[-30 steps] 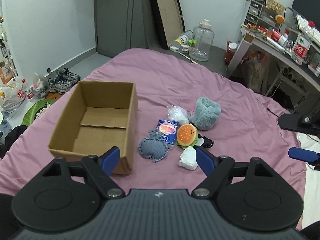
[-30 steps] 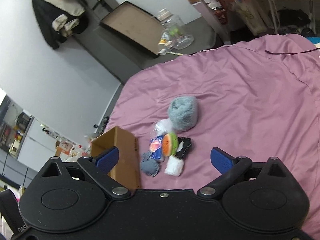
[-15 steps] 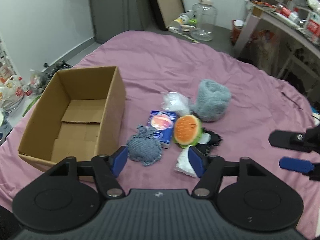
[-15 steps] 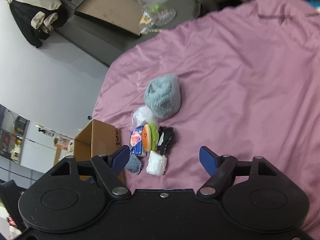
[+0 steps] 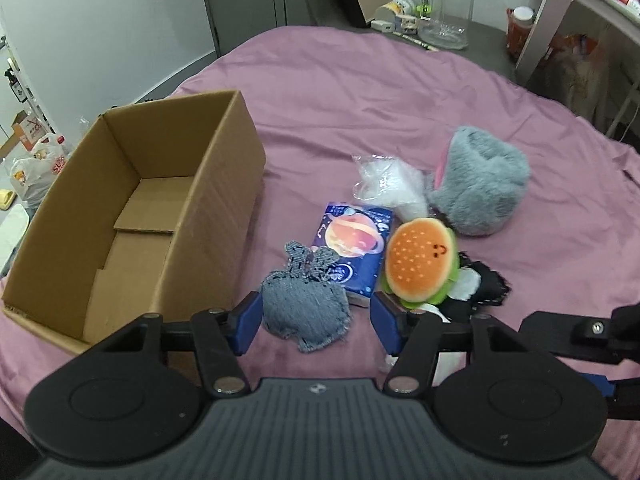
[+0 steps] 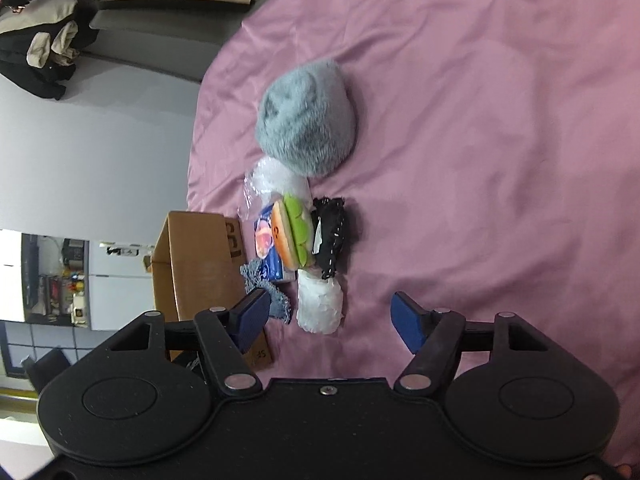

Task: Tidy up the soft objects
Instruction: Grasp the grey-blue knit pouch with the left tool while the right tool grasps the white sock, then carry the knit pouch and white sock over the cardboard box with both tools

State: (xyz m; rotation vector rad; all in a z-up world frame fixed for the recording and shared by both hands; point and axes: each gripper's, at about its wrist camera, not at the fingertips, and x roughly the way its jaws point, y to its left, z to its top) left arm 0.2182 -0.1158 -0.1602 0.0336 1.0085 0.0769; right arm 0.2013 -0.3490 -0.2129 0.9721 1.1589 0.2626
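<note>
Now | left tool (image 5: 312, 322) open, straddling denim pouch (image 5: 306, 312) | right tool (image 6: 328, 320) open, empty, above white bundle (image 6: 320, 306)

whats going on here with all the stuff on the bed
A person with a gripper in each hand is sorting soft items on a purple bedspread into a cardboard box, which holds nothing yet. The left gripper, jaws open, is lined up on a denim plush beside the box. The right gripper, also open, hovers near a white fluffy pad. A burger plush, a tissue pack and a grey furry hat lie untouched.
</note>
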